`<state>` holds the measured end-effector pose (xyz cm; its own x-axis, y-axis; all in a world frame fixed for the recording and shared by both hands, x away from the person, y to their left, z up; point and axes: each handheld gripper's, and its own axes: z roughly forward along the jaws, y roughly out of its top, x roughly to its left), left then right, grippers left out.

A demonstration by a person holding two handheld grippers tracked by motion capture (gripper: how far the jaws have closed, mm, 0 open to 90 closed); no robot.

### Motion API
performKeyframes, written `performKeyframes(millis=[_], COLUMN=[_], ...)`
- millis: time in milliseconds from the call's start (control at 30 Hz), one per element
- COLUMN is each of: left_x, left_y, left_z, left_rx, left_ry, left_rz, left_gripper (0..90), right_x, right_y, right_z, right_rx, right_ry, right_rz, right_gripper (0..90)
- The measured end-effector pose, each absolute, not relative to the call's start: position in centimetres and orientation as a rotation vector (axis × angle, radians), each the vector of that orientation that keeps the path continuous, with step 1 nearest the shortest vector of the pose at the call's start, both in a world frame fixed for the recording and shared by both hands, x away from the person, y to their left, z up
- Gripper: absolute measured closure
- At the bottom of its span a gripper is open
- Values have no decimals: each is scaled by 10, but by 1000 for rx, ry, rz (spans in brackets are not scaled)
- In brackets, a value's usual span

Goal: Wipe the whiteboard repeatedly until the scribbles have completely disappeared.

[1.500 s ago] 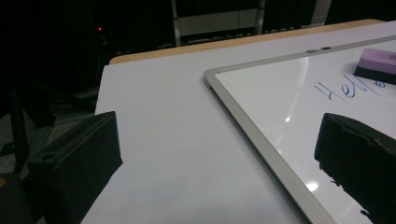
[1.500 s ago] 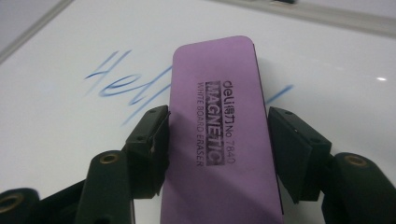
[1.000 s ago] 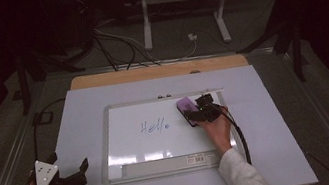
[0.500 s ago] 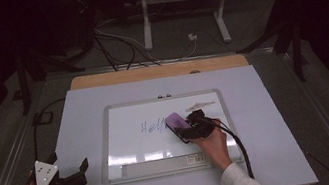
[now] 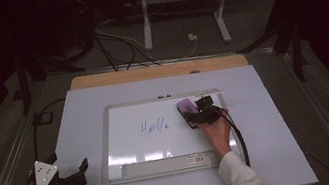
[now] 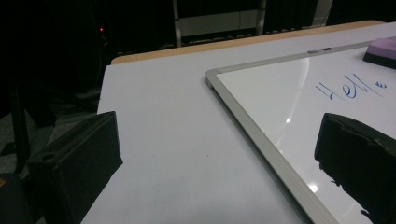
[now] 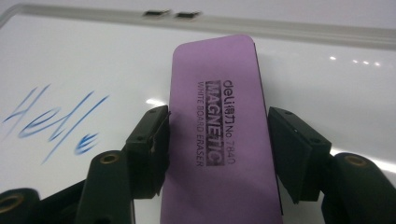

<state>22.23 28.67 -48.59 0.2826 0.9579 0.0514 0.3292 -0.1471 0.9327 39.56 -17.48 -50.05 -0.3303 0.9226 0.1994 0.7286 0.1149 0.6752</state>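
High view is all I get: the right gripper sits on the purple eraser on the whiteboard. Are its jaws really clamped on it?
Observer: Yes. In the right gripper view the right gripper has the purple eraser between its jaws, one pad against each long side.
Operator: And the left gripper, is it holding anything?
Observer: No. In the left gripper view the left gripper is wide open with nothing between its jaws. One jaw is in front of the table and the other in front of the whiteboard.
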Motion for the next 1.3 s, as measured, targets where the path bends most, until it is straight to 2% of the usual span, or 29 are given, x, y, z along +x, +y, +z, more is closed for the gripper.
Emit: performKeyframes(millis=[233, 600, 1033, 1300], left_x=[223, 222, 222, 223], left_y=[286, 286, 287, 285], left_z=[-486, -486, -486, -486], left_rx=[1666, 1664, 1659, 1671], left_ry=[1192, 1193, 1194, 1190], left_rz=[883, 885, 884, 884], left_gripper=[13, 13, 13, 13], right_x=[400, 382, 400, 390], right_y=[-175, -150, -182, -158], right_z=[-500, -500, -500, -500], right_rx=[1641, 1522, 1678, 1600], right_ry=[2117, 2258, 2080, 2180], right_rz=[1008, 1064, 1009, 1054], right_gripper=[412, 412, 412, 412])
